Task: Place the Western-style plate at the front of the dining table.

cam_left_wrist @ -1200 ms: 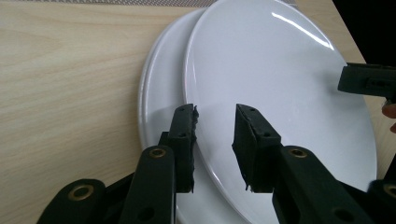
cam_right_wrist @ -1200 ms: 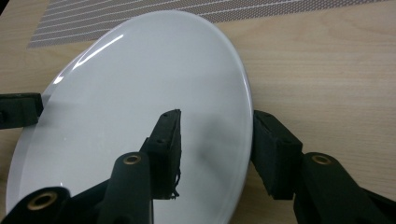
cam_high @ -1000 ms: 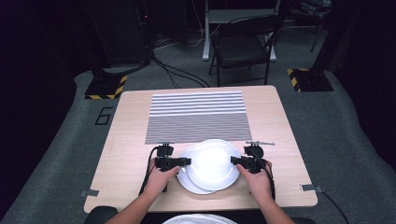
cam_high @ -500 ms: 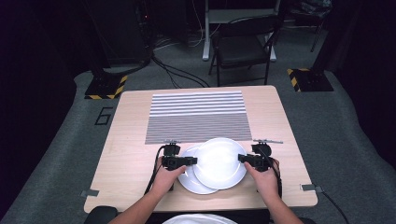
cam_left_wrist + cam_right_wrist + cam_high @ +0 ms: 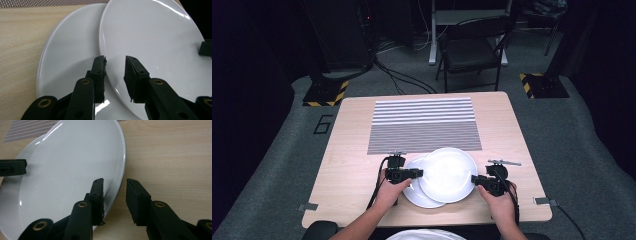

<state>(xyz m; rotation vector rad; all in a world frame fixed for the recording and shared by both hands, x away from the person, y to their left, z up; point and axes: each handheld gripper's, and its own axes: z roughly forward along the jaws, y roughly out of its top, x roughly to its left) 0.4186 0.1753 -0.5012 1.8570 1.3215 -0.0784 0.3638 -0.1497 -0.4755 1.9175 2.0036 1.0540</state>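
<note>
The upper plate is held from both sides above the front of the wooden table, lapped over the lower plate, its rim pinched by the left gripper and by the right gripper. The right gripper's jaws have just been closing on that rim, and since a second ago the plate is shifted slightly right. With both grips judged secure, the plate appears ready to be lifted off.

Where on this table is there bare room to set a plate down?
Bare wood lies left of the striped mat and lower plate, to the table edge, and right of the mat, beyond the small metal piece. The near middle is crowded: upper plate, left tongs, right tongs.
</note>
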